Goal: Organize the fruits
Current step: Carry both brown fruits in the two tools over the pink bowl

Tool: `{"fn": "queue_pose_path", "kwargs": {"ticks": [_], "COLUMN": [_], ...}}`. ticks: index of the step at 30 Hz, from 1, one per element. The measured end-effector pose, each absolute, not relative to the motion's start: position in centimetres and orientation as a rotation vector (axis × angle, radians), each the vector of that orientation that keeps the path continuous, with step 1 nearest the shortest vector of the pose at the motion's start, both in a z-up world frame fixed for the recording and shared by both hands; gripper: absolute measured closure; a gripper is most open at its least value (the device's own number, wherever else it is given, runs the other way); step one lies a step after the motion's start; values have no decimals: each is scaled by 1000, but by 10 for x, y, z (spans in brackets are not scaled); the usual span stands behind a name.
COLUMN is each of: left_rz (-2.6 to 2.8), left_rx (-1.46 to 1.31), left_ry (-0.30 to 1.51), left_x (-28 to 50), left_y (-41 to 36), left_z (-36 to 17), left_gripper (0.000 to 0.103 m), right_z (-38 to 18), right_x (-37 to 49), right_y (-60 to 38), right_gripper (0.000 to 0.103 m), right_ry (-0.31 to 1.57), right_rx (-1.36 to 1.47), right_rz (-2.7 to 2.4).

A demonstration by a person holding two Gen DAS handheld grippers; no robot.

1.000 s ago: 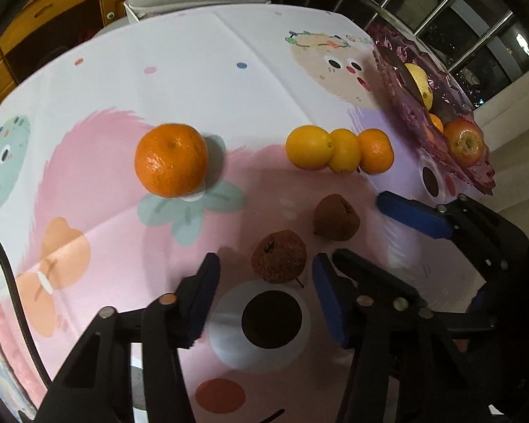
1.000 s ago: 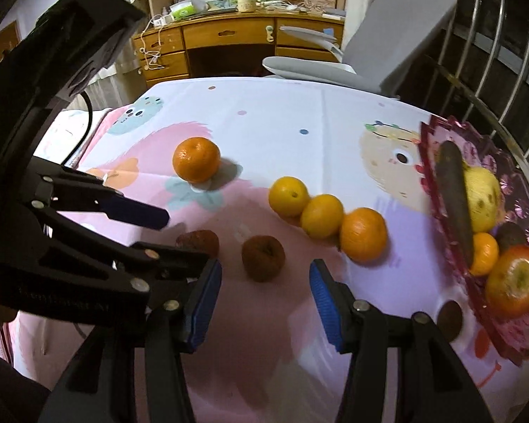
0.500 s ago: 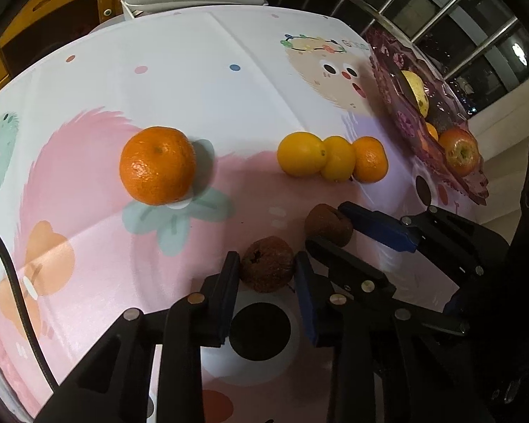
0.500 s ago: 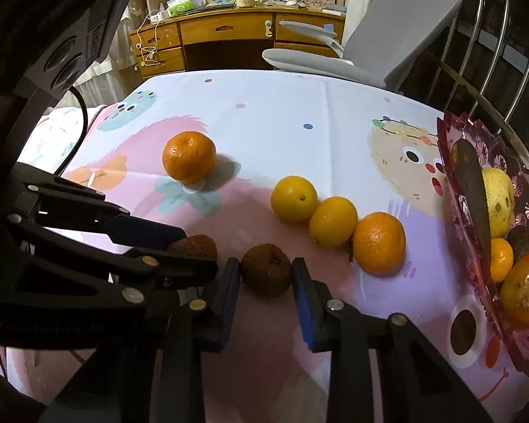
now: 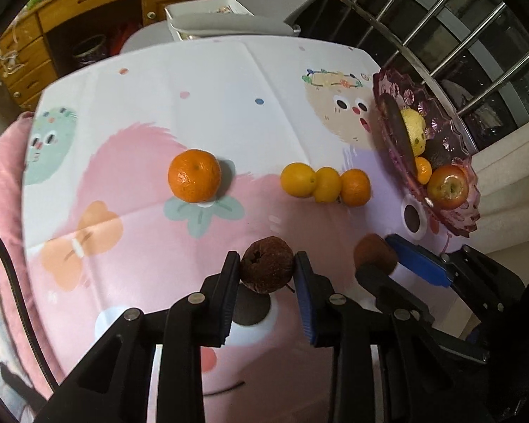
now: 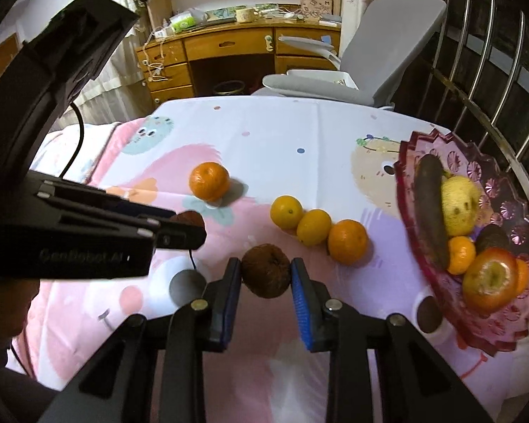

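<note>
Both pairs of jaws were clenched on fruit: the left gripper (image 5: pixel 267 271) squeezed a wrinkled brown fruit (image 5: pixel 267 268) between its blue pads, and the right gripper (image 6: pixel 265 270) pinched a second brown fruit (image 6: pixel 266 270) the same way. Each fruit sat close over the tabletop (image 5: pixel 201 81), with its cartoon-printed pink and white cloth; whether either was touching the cloth I could not tell. The two grippers stood side by side, near one another.

Further out, three small yellow-orange citrus fruits (image 6: pixel 314 227) lay touching in a short row. Off to their left, well apart, a larger orange (image 5: pixel 194 175) rested alone on a printed strawberry.

At the right edge of the tabletop stood a purple glass fruit bowl (image 6: pixel 476 162), holding a red apple (image 6: pixel 490 279), a small orange, a pale yellow fruit and a long dark one.

Beyond the tabletop were a grey chair (image 6: pixel 388 53) and a wooden desk (image 6: pixel 229 46).
</note>
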State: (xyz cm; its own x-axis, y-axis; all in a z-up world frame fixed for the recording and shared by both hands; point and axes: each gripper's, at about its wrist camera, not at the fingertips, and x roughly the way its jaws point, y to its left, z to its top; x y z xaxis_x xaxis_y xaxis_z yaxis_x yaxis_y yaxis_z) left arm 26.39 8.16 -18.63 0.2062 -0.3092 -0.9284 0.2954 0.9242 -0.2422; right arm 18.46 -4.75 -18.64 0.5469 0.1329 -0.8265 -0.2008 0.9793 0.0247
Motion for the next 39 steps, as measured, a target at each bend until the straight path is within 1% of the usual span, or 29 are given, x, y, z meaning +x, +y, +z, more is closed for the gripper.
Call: {"fn": "queue_pose_path", "kwargs": {"ticks": [9, 20, 29, 34, 39], "left_rz": [-344, -380, -450, -491, -529], "left_rx": [-50, -49, -36, -25, -5], "left_ry": [1235, 1156, 1107, 1103, 1109], "left_x": [223, 189, 194, 202, 213], "left_y": [45, -24, -78, -106, -132], "left_z": [-134, -99, -91, -96, -104], "left_gripper": [74, 74, 74, 74, 74], "right_z": [-145, -111, -103, -109, -120], "right_x": [157, 137, 128, 129, 138], "right_y": [-88, -165, -216, -245, -279], "right_gripper": [74, 74, 74, 74, 74], "right_ry": [995, 988, 993, 1013, 1071], "right_rx": [-93, -111, -75, -33, 56], "right_rz": [285, 260, 203, 143, 63]}}
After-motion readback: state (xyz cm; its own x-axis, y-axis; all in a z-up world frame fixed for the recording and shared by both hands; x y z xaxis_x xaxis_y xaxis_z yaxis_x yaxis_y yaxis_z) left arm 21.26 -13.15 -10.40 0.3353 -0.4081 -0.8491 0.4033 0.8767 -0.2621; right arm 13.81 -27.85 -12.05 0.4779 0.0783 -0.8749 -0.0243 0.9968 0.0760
